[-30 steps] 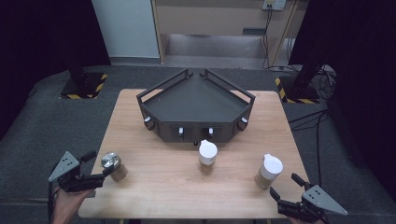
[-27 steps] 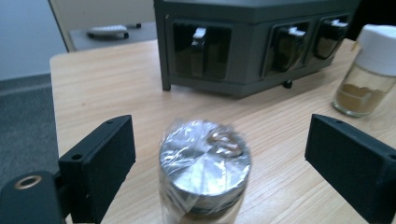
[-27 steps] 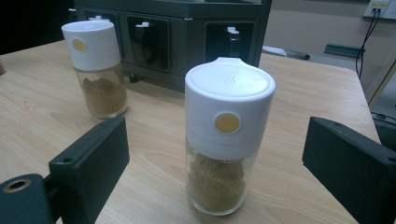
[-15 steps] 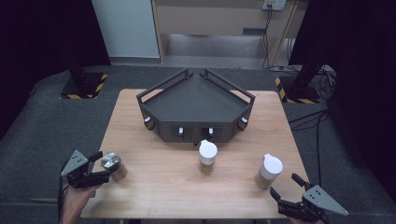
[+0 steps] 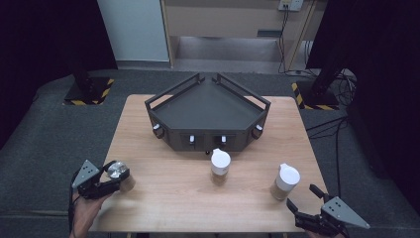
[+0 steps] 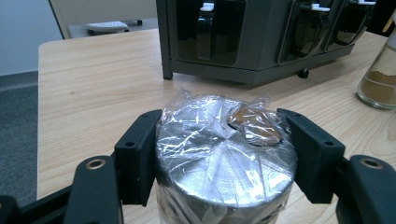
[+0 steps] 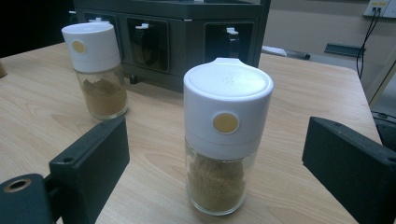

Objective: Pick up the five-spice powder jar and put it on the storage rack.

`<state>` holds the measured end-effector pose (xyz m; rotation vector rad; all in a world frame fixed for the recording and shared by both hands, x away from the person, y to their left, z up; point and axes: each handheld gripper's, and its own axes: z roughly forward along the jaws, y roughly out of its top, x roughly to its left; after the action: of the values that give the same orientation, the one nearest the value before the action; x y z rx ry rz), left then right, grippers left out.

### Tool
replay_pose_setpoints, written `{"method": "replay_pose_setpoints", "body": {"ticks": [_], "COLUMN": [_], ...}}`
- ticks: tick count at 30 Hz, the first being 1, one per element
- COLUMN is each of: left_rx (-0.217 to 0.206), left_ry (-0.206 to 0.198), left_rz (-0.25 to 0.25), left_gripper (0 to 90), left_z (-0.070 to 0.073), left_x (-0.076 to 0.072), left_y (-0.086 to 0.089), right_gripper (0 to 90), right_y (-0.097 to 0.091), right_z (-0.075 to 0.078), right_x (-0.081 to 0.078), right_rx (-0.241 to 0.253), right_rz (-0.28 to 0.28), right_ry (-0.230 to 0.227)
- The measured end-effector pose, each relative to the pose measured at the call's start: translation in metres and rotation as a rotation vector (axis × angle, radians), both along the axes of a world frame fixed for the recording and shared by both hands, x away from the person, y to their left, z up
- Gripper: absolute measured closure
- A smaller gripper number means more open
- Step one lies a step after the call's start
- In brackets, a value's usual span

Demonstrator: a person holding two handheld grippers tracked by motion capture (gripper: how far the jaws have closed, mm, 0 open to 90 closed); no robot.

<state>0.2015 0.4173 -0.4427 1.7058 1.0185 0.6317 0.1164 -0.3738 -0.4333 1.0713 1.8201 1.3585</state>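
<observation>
Left tongs point(image 6: 224, 154) are now gripping the foil-wrapped metal canister point(image 6: 224, 158). Their jaws have just been closing, with the canister between them, and both pads are pressing on its sides just under the lid. In the earlier high views these tongs were standing open beside the canister; they have since come down around it. Judgement: the grasp is complete and the canister is ready for lifting. The clear wrapping point(image 6: 254, 122) is bunching at the lid and could be letting the pads slip.

The canister is standing upright on the surface point(image 5: 168, 198), inside the left tongs point(image 5: 101, 179), near the left edge and close to the near edge. Little room is remaining on those two sides. Open wood is lying ahead of these tongs, toward the dark angular rack point(image 5: 208, 111).

Right tongs point(image 7: 215, 158) are standing released, jaws wide apart, with the near white-capped jar point(image 7: 226, 135) ahead between them and untouched. In the high view these tongs point(image 5: 308, 210) are hovering at the near right corner, with that jar point(image 5: 286, 181) just beyond them. The second white-capped jar point(image 5: 220, 167) is standing farther left of them, just before the rack front.

Judgement: a straight lift of the canister is meeting no obstruction; a carry toward the rack is needing clearance over its raised rim.
</observation>
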Motion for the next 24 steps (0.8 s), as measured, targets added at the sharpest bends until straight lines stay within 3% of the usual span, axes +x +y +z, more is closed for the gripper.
{"method": "replay_pose_setpoints", "body": {"ticks": [9, 24], "left_rx": [0.009, -0.004], "left_ry": [-0.007, -0.018], "left_rz": [-0.030, -0.198], "left_gripper": [33.6, 33.6], "left_z": [0.010, 0.056], "left_x": [0.004, 0.032], "left_y": [-0.006, -0.031], "right_gripper": [7.3, 7.3], "right_y": [0.000, -0.001], "right_z": [0.000, 0.000], "right_x": [0.000, 0.000], "right_rx": [0.003, 0.001], "right_rz": [0.000, 0.003], "right_ry": [-0.002, 0.002]}}
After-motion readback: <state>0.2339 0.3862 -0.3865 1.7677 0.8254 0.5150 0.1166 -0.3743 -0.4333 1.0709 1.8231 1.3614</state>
